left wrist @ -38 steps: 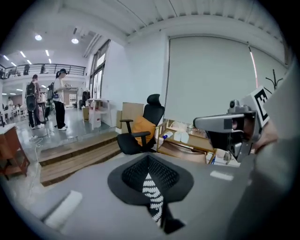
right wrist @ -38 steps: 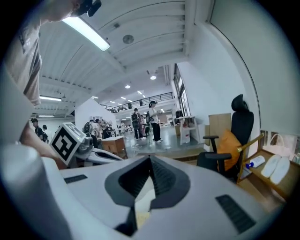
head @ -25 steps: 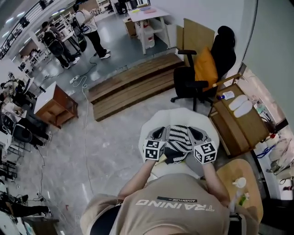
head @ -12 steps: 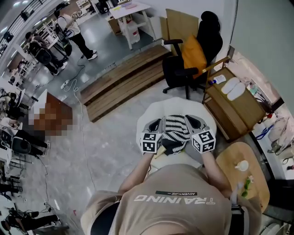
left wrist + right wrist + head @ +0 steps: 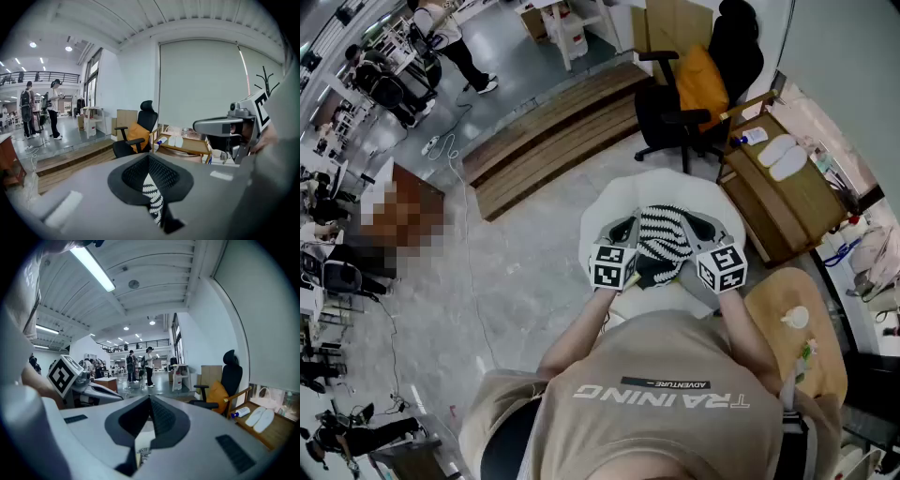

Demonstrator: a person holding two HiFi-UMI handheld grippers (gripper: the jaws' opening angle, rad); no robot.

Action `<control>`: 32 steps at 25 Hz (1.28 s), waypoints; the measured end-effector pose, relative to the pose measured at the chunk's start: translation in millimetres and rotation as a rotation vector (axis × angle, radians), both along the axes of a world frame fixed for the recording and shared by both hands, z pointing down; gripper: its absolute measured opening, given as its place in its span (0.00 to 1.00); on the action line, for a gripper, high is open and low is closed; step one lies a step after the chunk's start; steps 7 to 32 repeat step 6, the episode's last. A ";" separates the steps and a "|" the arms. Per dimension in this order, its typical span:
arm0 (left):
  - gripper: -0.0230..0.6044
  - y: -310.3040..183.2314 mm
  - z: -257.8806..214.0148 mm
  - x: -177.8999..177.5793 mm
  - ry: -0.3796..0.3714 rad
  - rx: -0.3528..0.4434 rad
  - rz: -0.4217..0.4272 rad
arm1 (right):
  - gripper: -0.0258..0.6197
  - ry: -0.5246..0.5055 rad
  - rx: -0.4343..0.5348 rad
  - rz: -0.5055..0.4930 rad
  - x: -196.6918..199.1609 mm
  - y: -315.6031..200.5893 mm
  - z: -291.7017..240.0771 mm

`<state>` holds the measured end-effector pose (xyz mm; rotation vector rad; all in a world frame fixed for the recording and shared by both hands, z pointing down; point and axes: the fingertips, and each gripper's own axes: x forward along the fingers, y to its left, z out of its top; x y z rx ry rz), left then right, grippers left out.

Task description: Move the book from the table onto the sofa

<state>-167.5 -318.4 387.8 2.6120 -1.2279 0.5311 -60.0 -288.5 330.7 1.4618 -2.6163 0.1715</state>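
The book, with a black-and-white zigzag cover, hangs between my two grippers above a white round surface. My left gripper is shut on the book's left edge. In the left gripper view a strip of the striped cover shows between the closed jaws of the left gripper. At the book's right edge my right gripper is shut too. The right gripper view shows a pale part of the book pinched under the right gripper.
A black office chair with an orange cushion stands beyond the white surface. To the right are a low wooden bench with white slippers and a round wooden side table with a bottle. Wooden steps lie at the far left; people stand further back.
Both grippers keep their hold on the book over the white surface. The left gripper has drifted slightly, and the head view has shifted so the chair sits higher in the frame.
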 end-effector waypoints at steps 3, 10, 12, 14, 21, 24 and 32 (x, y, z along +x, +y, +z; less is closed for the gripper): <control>0.05 0.0 -2.5 -5.3 -0.003 -0.001 0.000 | 0.05 0.003 0.003 -0.006 -4.3 1.8 -3.9; 0.05 0.2 -4.6 -6.9 -0.001 0.002 0.000 | 0.05 0.007 0.001 -0.014 -6.9 3.6 -4.2; 0.05 0.2 -4.6 -6.9 -0.001 0.002 0.000 | 0.05 0.007 0.001 -0.014 -6.9 3.6 -4.2; 0.05 0.2 -4.6 -6.9 -0.001 0.002 0.000 | 0.05 0.007 0.001 -0.014 -6.9 3.6 -4.2; 0.05 0.2 -4.6 -6.9 -0.001 0.002 0.000 | 0.05 0.007 0.001 -0.014 -6.9 3.6 -4.2; 0.05 0.2 -4.6 -6.9 -0.001 0.002 0.000 | 0.05 0.007 0.001 -0.014 -6.9 3.6 -4.2; 0.05 0.2 -4.6 -6.9 -0.001 0.002 0.000 | 0.05 0.007 0.001 -0.014 -6.9 3.6 -4.2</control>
